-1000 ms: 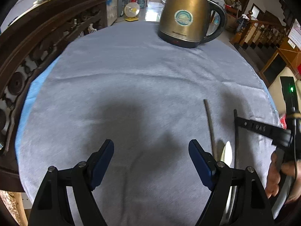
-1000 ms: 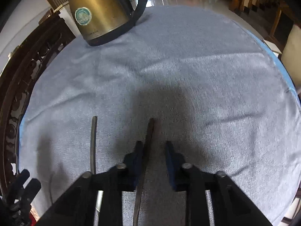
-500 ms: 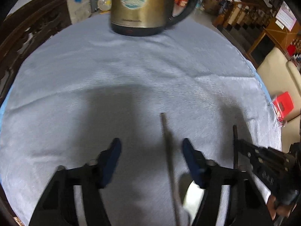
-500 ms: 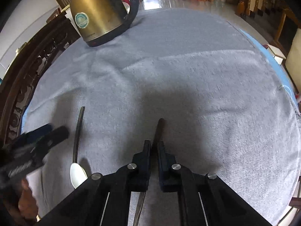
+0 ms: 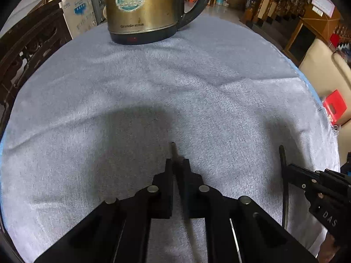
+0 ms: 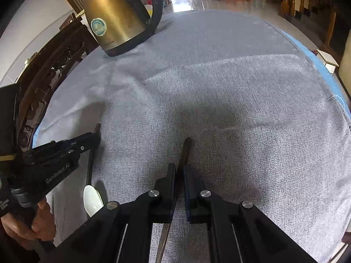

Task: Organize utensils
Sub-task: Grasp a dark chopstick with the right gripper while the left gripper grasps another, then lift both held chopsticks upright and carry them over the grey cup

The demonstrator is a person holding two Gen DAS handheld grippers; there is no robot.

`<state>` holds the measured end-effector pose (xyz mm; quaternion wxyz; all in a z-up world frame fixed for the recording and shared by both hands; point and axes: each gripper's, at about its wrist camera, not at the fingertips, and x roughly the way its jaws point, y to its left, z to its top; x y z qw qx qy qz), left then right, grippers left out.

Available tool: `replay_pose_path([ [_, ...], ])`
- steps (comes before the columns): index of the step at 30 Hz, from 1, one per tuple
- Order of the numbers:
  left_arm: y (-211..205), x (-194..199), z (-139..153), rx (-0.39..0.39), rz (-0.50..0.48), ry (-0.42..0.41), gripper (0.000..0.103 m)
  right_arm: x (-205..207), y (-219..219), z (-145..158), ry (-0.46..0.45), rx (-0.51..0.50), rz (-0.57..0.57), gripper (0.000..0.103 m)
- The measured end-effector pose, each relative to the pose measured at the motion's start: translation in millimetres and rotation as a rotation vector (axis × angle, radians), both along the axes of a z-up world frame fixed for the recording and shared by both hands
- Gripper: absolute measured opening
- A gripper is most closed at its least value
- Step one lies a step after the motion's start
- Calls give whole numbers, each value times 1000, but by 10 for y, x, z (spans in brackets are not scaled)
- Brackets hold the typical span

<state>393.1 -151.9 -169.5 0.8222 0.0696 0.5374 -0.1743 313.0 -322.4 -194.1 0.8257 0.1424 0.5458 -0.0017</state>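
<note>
A spoon (image 6: pixel 93 199) with a white bowl and a thin dark handle lies on the grey tablecloth (image 5: pixel 197 87). My left gripper (image 5: pixel 177 164) is closing on that handle, its pads pressing on it, and the handle tip (image 5: pixel 173 150) sticks out ahead. To its right lies a dark-handled utensil (image 6: pixel 186 151) with a grey metal front part. My right gripper (image 6: pixel 179 168) is shut on its handle. Each gripper shows in the other's view: the left gripper (image 6: pixel 94 140) at the left, the right gripper (image 5: pixel 287 168) at the right, on the utensil (image 5: pixel 284 197).
A brass-coloured electric kettle (image 5: pixel 142 11) with a black handle stands at the far side of the round table. A carved dark wooden chair (image 5: pixel 26 43) is at the left edge. A red stool (image 5: pixel 334 106) and a cream seat stand beyond the right edge.
My left gripper moved over the spoon's handle and its jaws went from wide open to shut on it. My right gripper's jaws closed on the dark-handled utensil.
</note>
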Motion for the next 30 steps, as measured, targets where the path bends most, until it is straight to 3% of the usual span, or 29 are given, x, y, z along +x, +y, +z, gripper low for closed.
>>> replay_pose_path([
  [7, 450, -152, 75, -49, 66, -25, 5, -211, -140, 78, -55, 46, -45, 7],
  [16, 1102, -725, 491, -144, 186, -140, 5, -686, -219, 556, -244, 56, -87, 7],
  [30, 1703, -1725, 1047, -245, 302, -337, 5, -1876, -45, 1266, -514, -4, -146, 6],
])
